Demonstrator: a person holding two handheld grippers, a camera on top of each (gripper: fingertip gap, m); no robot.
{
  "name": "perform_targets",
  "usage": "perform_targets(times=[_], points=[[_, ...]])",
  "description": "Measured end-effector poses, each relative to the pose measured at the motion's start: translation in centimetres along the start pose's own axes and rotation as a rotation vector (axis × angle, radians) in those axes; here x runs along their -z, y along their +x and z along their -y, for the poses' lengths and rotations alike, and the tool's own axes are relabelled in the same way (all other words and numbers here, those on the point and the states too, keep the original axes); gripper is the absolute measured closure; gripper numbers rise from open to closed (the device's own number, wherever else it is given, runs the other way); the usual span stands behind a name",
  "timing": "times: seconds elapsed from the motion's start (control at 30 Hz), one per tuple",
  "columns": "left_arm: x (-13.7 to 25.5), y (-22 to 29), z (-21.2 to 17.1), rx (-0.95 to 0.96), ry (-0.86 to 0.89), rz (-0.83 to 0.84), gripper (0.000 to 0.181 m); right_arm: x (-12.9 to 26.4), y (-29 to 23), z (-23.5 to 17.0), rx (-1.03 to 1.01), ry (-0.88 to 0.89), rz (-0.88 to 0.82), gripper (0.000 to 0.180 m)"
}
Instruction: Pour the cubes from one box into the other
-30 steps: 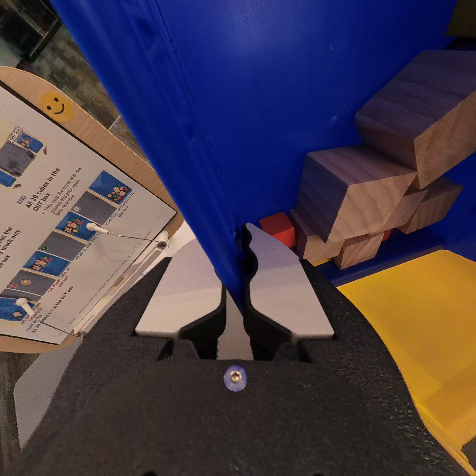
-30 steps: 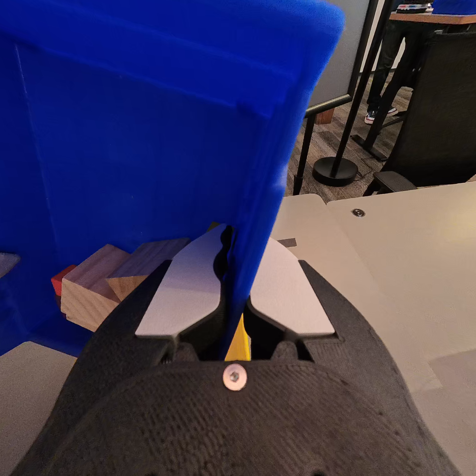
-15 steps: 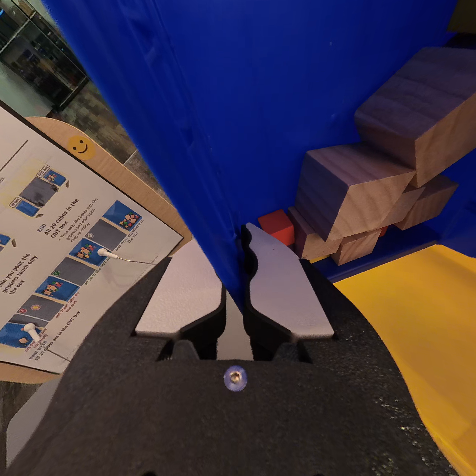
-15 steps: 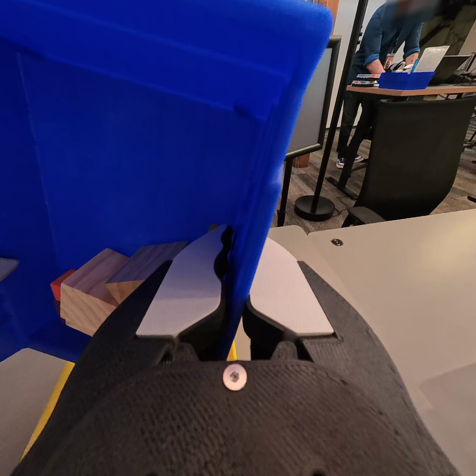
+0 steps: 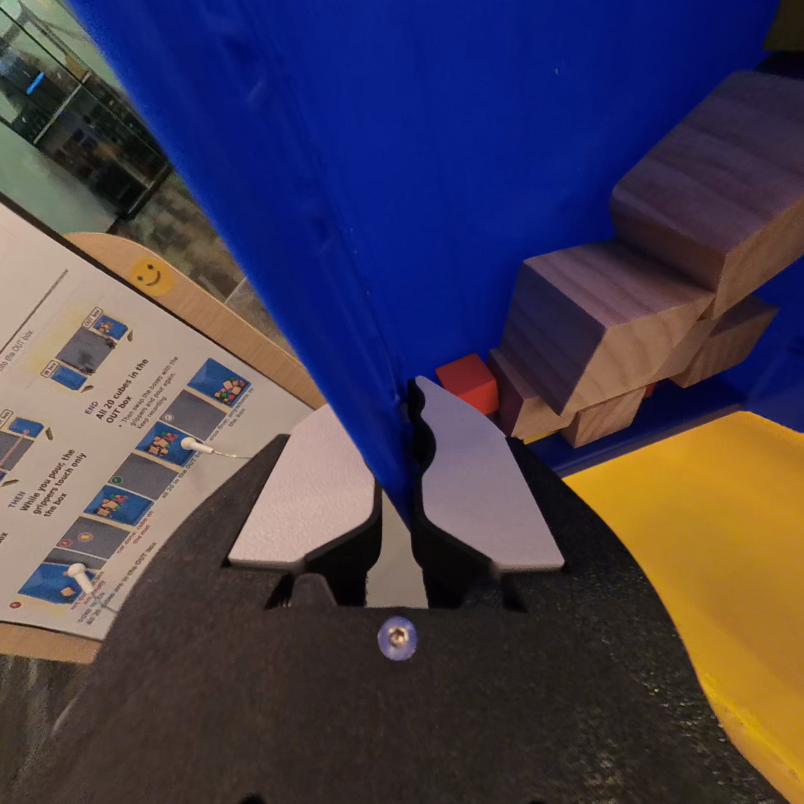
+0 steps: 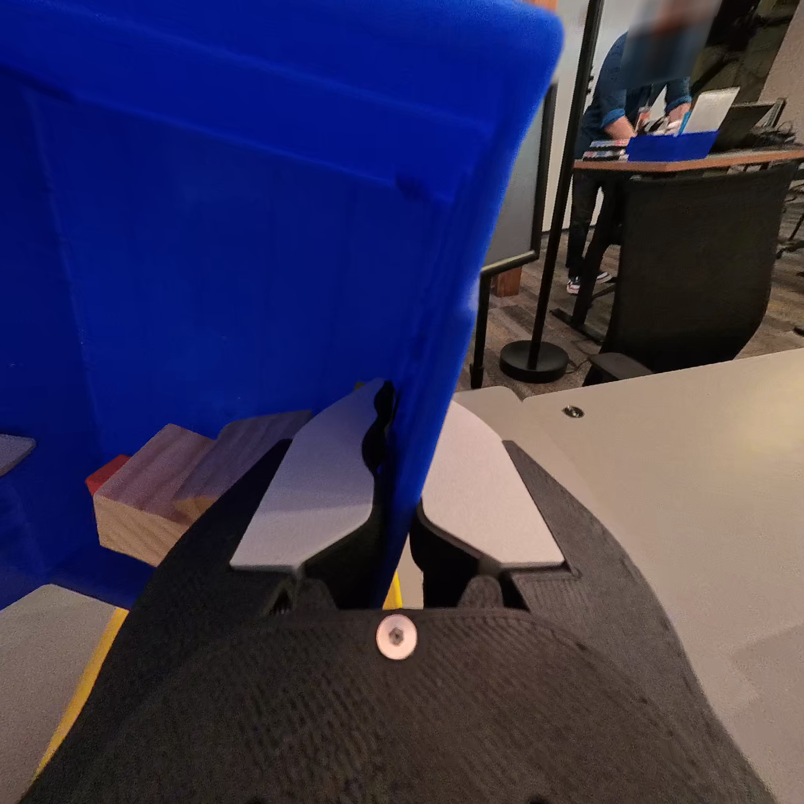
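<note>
Currently the blue box is tipped up, wooden cubes heaped at its low edge. Left gripper and right gripper each pinch an opposite side wall. Judged mid-pour; next needs more tilt, aimed over the receiving box, which isn't visible.

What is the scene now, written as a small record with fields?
held thing: blue box, tilted up
left gripper: shut on one side wall of the box
right gripper: shut on the opposite side wall
inside box: wooden cubes piled at the low end, one red cube
below: yellow surface
left side: instruction sheet
</note>
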State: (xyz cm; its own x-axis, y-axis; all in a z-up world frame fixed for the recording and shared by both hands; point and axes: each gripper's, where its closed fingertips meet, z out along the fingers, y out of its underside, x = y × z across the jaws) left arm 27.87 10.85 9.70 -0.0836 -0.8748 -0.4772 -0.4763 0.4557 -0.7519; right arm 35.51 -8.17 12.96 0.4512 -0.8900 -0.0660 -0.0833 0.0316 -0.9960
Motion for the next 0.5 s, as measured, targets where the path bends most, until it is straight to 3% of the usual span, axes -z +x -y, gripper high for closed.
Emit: perform_targets(times=[0.5], points=[[-0.67,0.31,-0.43,0.023,-0.023,-0.036,0.173,-0.32,-0.02,-0.49,0.033,-0.039,-0.021,0.175]])
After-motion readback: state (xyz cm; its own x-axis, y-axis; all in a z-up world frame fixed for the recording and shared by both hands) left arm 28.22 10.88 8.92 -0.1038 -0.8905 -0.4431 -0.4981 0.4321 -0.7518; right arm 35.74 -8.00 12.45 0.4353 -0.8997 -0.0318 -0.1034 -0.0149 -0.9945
